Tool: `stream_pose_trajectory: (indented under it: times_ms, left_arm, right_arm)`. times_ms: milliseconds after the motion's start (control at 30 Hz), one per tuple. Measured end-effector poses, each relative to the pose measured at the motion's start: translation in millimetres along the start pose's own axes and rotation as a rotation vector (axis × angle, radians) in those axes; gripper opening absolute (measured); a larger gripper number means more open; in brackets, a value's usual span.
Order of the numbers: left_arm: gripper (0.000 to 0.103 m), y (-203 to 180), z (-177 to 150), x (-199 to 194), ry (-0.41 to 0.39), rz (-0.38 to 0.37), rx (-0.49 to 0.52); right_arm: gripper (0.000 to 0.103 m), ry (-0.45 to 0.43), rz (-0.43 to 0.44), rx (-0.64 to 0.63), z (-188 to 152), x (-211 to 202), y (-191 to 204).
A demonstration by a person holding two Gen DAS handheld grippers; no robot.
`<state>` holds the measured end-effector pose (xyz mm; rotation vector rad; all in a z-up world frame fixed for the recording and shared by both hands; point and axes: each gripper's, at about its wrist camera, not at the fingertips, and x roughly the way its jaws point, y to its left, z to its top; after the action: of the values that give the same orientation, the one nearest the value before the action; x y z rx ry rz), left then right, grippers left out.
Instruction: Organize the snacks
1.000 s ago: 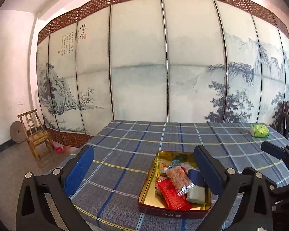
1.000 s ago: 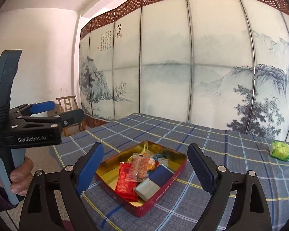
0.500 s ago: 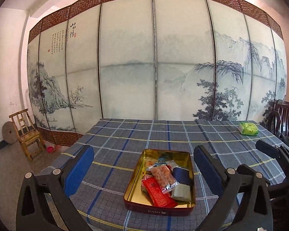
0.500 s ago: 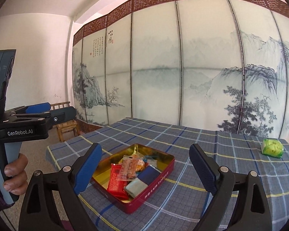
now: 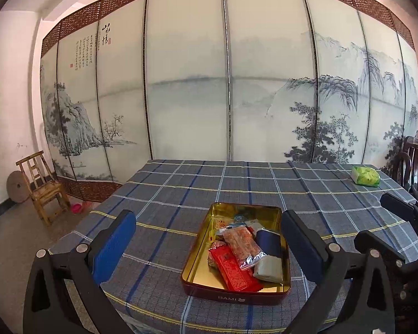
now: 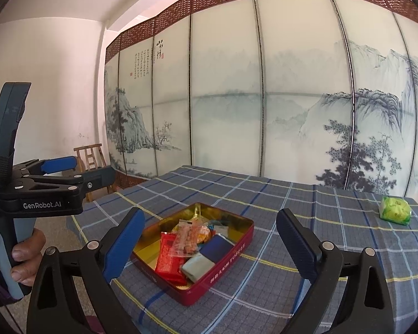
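Both tools held apart above the counter's near edge, with the snack tin between their fingers and nothing gripped.

The left tool (image 5: 209, 246) stands wide apart and empty; the right tool (image 6: 210, 243) has just been opening, with nothing touching its pads. The tin (image 5: 193, 261) sits on the checked cloth of the counter (image 5: 164, 194) near its front edge, holding a loose heap: a red packet (image 5: 232, 270), a clear bag (image 5: 243, 243) lying across it, a dark blue packet (image 5: 269, 240) and a grey one (image 5: 269, 265). A green packet (image 6: 395, 210) lies well apart at the far right. Likely hazards: because the wrappers overlap, closing on one may drag its neighbour out; a push against the tin's wall may slide it toward the edge; the far packet invites a long reach across the tin.
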<state>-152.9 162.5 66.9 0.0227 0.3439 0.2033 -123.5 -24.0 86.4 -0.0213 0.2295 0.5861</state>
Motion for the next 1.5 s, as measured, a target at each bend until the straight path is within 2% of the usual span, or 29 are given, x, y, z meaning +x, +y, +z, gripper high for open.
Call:
stream_pose_trajectory:
  times_ms: [500,867,1100,1233,1367,1500]
  left_arm:
    - [0.103,-6,-13,24,0.081,-0.024,0.003]
    - [0.103,-12,-18,41,0.117,-0.001,0.028]
    - [0.103,-17,-19,49,0.144,0.0,0.047]
    - [0.103,-22,-18,57,0.175,-0.013,0.065]
    - [0.103,-26,-15,62,0.183,-0.019,0.075]
    - [0.103,-25,-11,71,0.186,-0.031,0.054]
  right_arm:
    - [0.097,0.029,-0.019,0.035,-15,3,-18]
    - [0.098,0.047,-0.021,0.058,-22,11,-29]
    - [0.101,0.073,-0.04,0.096,-27,19,-53]
    - [0.102,0.122,-0.083,0.098,-32,32,-88]
    - [0.102,0.209,-0.145,0.138,-44,50,-149]
    - [0.102,0.363,-0.227,0.173,-66,77,-220]
